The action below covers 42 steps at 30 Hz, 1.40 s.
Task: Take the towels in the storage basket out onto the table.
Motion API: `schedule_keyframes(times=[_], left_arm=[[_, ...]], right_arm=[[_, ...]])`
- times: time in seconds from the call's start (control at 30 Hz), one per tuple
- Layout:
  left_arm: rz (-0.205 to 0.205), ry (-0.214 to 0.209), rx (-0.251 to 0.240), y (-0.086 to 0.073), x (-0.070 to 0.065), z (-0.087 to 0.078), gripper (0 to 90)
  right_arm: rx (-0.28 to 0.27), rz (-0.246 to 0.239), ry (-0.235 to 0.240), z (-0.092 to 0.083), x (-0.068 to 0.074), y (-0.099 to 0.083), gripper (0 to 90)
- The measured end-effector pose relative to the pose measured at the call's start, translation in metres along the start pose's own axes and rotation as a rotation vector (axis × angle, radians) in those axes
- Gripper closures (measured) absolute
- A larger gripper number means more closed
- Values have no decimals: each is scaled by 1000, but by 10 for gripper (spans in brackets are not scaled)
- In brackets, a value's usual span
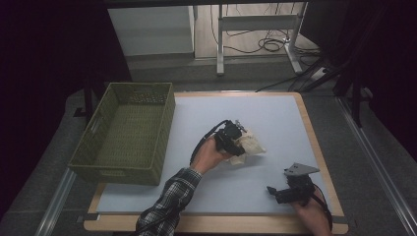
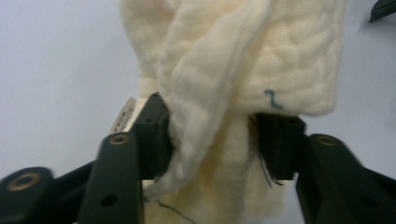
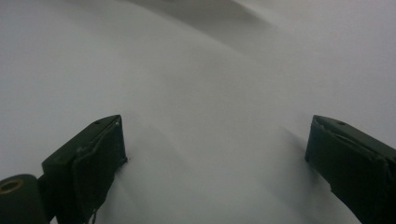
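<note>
A crumpled cream cloth (image 1: 252, 146) lies on the pale blue mat (image 1: 275, 118) near the table's middle. My left gripper (image 1: 238, 144) points down into it. In the left gripper view the cloth (image 2: 243, 60), with a small blue mark, bunches between the two jaws of the left gripper (image 2: 217, 126). The left pad (image 2: 152, 135) touches the fabric, while the right pad (image 2: 278, 140) stands slightly off it, so the jaws are loose around it. My right gripper (image 1: 275, 193) rests low at the front right, open. Its jaws (image 3: 215, 140) stand wide apart over bare mat.
A green woven basket (image 1: 167, 118) stands at the table's left side, with nothing in it. The wooden table edge (image 1: 319, 147) runs along the right. Beyond the far edge are desk legs and cables (image 1: 270, 44) on the floor.
</note>
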<state>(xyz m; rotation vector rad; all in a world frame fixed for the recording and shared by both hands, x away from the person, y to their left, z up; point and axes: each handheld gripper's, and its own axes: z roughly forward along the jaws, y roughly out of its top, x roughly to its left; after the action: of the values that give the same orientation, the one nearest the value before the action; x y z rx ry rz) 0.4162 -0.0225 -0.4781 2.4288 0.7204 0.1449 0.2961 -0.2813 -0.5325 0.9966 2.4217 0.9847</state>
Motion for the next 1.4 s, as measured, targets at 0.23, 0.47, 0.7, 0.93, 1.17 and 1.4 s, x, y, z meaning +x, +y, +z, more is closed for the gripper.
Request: schedule_keyframes(times=[0.23,0.47,0.7,0.93,1.17,1.4], left_arm=[[-24,-35,-27,-4,5,-15,328],[-29,-33,-42,-15,7,-31,321],[-17,-39,-22,-32,3,-34,347],[-10,-32,-24,-53,-3,-30,372],[14,-43,-48,-70,-9,-29,391],[15,-33,-56,-74,-12,-22,473]], right_arm=[[1,1,0,0,0,0,50],[1,1,1,0,0,0,49],[2,9,6,0,-1,0,54],[-12,17,-3,-3,-6,2,208],[-13,-9,0,2,-15,19,369],[-44,-6,52,23,-26,54,469]])
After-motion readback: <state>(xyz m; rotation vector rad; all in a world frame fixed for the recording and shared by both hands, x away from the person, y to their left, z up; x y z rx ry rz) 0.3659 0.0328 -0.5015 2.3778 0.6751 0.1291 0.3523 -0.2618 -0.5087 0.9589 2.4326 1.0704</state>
